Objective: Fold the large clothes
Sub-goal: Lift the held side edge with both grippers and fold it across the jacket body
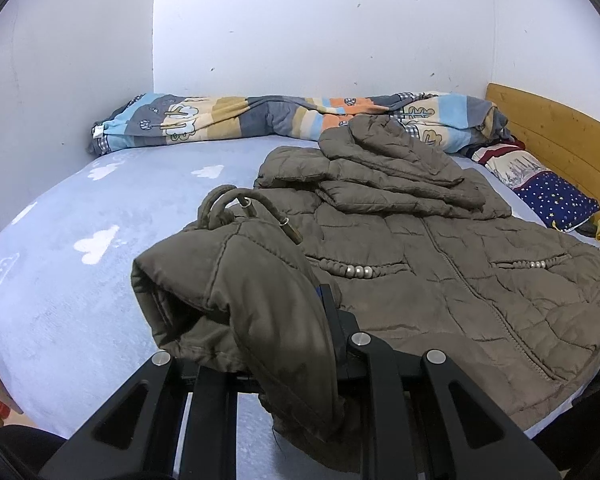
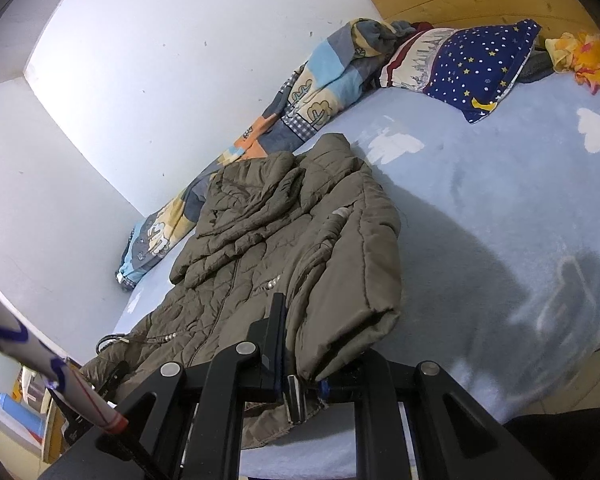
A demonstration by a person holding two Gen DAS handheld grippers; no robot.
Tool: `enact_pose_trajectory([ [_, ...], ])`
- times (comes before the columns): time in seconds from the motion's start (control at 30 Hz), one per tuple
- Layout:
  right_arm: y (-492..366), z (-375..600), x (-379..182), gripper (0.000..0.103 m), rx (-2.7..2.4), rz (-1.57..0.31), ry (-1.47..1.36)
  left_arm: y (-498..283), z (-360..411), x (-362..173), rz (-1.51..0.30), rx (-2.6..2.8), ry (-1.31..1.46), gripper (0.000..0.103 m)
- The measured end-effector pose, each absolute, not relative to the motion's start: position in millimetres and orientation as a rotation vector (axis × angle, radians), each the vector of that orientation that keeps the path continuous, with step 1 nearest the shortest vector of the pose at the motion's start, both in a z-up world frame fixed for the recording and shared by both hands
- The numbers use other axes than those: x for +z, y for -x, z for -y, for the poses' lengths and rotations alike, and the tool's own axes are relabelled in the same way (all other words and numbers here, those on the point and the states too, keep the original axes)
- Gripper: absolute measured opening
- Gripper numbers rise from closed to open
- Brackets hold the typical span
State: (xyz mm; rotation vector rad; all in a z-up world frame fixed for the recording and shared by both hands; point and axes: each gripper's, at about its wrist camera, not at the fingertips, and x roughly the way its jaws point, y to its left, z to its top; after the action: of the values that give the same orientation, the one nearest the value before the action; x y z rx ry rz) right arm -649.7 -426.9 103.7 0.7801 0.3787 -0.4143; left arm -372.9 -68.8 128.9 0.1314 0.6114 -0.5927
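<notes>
The jacket [image 1: 440,248] was spread across the bed [image 1: 100,280], its hem at the near edge and hood toward the duvet [image 1: 228,120] at the far edge. One corner was pinched tight by the left gripper [image 1: 324,320], another clamped in the right gripper [image 2: 296,364], both lifted.

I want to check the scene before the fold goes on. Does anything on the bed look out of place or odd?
Nothing looks damaged or spilled. The jacket lies crumpled on the bed, sleeves folded across its chest, and both grippers are shut on its hem corners. The blanket is bunched along the wall, and the pillow sits askew.
</notes>
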Motion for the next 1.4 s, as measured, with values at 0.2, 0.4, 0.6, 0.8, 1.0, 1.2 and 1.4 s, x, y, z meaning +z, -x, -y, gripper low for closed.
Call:
enact_pose_trajectory([
  [0.2, 651.5, 426.2, 103.3, 0.013, -0.411, -0.378, -0.777, 374.0, 68.5, 131.1, -0.603, -0.597, -0.118, 0.018],
  [0.4, 651.1, 429.7, 110.9, 0.013, -0.387, -0.355, -0.785, 368.3, 70.4, 148.2, -0.581, -0.607, -0.093, 0.018],
  [0.6, 645.2, 438.0, 133.9, 0.013, -0.362, -0.322, -0.766, 356.5, 81.5, 176.7, -0.523, -0.625, -0.098, 0.018],
  [0.8, 626.6, 451.4, 170.5, 0.013, -0.34, -0.272, -0.723, 334.0, 95.1, 201.0, -0.518, -0.629, -0.062, 0.019],
  [1.0, 591.6, 471.8, 206.7, 0.013, -0.325, -0.243, -0.688, 297.1, 118.0, 227.7, -0.515, -0.637, -0.026, 0.022],
  [1.2, 530.7, 513.0, 241.0, 0.013, -0.324, -0.235, -0.662, 234.7, 167.2, 256.3, -0.534, -0.676, -0.013, 0.026],
  [1.4, 446.1, 561.5, 262.7, 0.012, -0.37, -0.269, -0.645, 148.2, 219.0, 272.6, -0.649, -0.692, 0.03, 0.041],
])
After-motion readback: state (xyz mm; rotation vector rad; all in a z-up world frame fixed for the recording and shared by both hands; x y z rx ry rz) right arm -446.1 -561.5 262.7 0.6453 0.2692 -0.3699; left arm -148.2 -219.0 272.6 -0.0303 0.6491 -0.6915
